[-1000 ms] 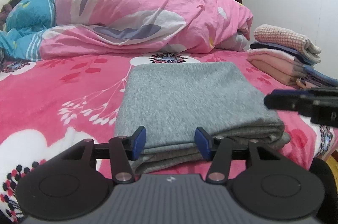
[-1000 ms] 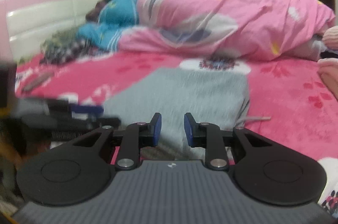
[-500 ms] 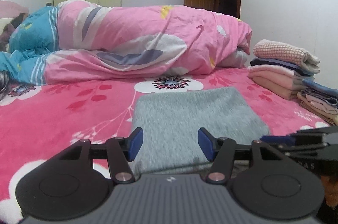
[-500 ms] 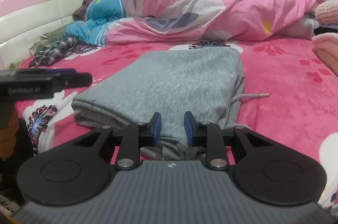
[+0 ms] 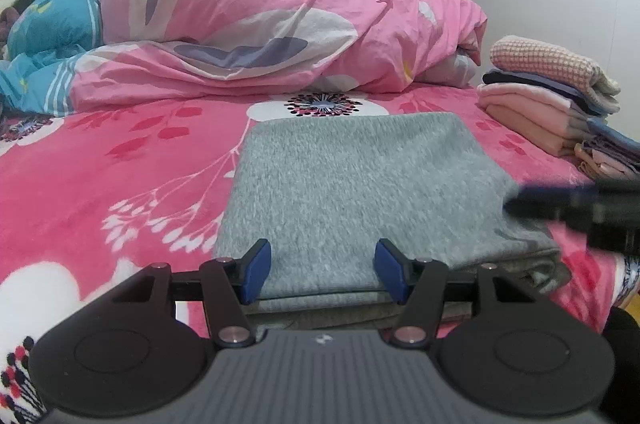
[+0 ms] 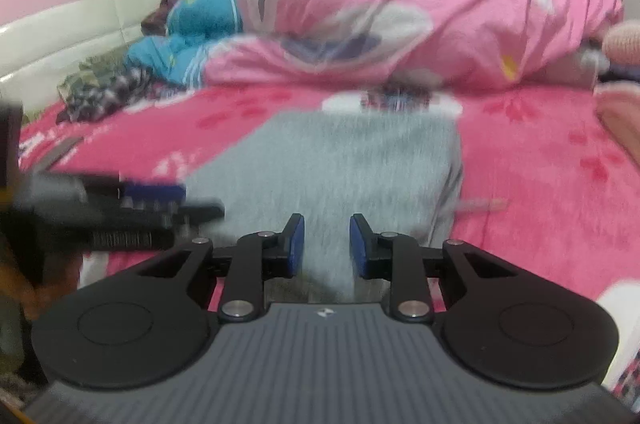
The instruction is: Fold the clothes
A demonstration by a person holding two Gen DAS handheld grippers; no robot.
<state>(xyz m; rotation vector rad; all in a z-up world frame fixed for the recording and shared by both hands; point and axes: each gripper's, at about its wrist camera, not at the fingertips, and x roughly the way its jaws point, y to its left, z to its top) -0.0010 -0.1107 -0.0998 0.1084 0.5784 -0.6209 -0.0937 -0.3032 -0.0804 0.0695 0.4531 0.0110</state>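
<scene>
On the pink flowered bed (image 5: 120,160) lies the grey garment (image 5: 352,192), folded into a neat block — its near edge shows a few layers stacked up. The left gripper (image 5: 322,272) sits at that near edge with its blue jaws well apart, nothing pinched between them. The right gripper (image 6: 326,246) is at the near right corner of the same block; its jaws have a small gap and I see no cloth caught in them, though that view is blurry.

What could go wrong? If a jaw bites only the top layer, the block could peel open when lifted — the fold would be lost. The small gap on the right may be too tight to slide over all the layers, so it might just push the corner and crumple it. A thin cord (image 6: 480,204) sticks out at the right side and could snag. The pile of folded clothes (image 5: 552,96) sits near on the right; a clumsy swing could knock it over.
</scene>
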